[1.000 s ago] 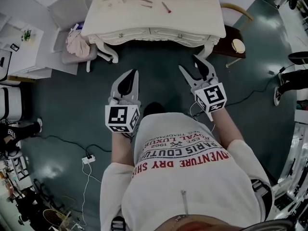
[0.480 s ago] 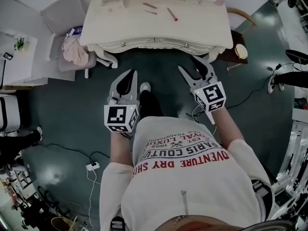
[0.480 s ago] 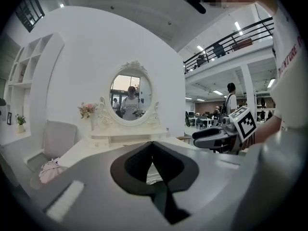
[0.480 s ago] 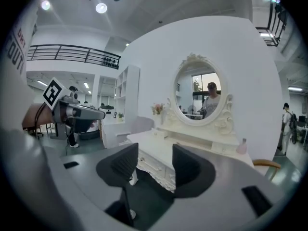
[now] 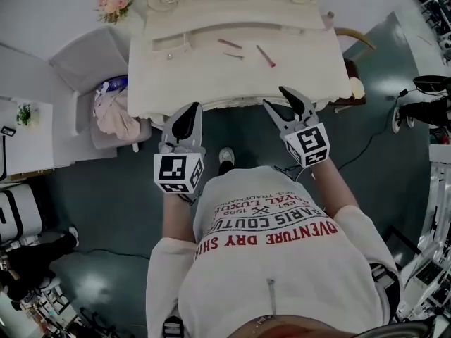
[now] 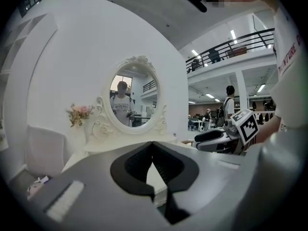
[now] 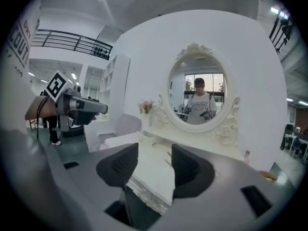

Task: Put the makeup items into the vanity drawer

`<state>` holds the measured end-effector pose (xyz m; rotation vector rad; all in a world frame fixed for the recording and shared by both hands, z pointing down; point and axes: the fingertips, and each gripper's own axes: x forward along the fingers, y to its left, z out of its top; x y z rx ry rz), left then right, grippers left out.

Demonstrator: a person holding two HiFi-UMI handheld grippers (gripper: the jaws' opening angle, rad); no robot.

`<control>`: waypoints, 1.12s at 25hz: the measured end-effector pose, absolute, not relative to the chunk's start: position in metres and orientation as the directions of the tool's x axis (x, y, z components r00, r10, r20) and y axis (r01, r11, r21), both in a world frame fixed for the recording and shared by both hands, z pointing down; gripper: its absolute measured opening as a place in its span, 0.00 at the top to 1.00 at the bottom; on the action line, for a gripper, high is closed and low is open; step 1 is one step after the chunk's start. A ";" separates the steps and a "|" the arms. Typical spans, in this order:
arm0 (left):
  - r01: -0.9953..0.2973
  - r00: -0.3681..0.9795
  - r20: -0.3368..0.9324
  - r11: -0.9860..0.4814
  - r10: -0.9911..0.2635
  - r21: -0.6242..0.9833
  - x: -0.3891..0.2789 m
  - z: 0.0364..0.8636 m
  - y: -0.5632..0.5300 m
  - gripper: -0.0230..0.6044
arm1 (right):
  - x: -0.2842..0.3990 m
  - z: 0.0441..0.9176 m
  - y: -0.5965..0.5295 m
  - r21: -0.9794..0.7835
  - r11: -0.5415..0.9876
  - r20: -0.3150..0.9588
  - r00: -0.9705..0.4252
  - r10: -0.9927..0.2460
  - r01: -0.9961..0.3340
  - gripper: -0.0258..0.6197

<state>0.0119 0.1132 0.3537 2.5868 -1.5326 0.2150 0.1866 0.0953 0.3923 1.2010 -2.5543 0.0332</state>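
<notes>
The cream vanity fills the top of the head view. Three thin pink and red makeup sticks lie on it: one towards the right, one further back, a short one between them. A small drawer box stands on the top at the left. My left gripper hovers at the vanity's front edge, shut with nothing in it. My right gripper is open and empty at the same edge, and the vanity top shows between its jaws.
An oval mirror rises at the vanity's back, with pink flowers at its left. A grey chair holding pink cloth stands left of the vanity. A wooden stool is at the right. A cable runs over the floor.
The person has stepped up to the vanity, which now sits much closer. Both grippers have reached its front edge. The jaws stand as before.
</notes>
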 end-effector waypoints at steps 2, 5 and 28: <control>-0.865 0.497 0.188 -0.500 -0.847 0.033 0.001 0.354 0.087 0.95 | 0.177 0.391 0.071 0.127 0.625 0.295 -0.572 -0.765 -0.770 0.64; -0.840 0.536 0.193 -0.542 -0.822 0.022 -0.007 0.359 0.056 0.95 | 0.165 0.390 0.040 0.124 0.597 0.292 -0.546 -0.785 -0.792 0.64; -0.849 0.518 0.278 -0.525 -0.809 0.054 0.053 0.432 -0.115 0.95 | 0.222 0.537 -0.128 -0.041 0.639 0.632 -0.515 -0.579 -0.768 0.64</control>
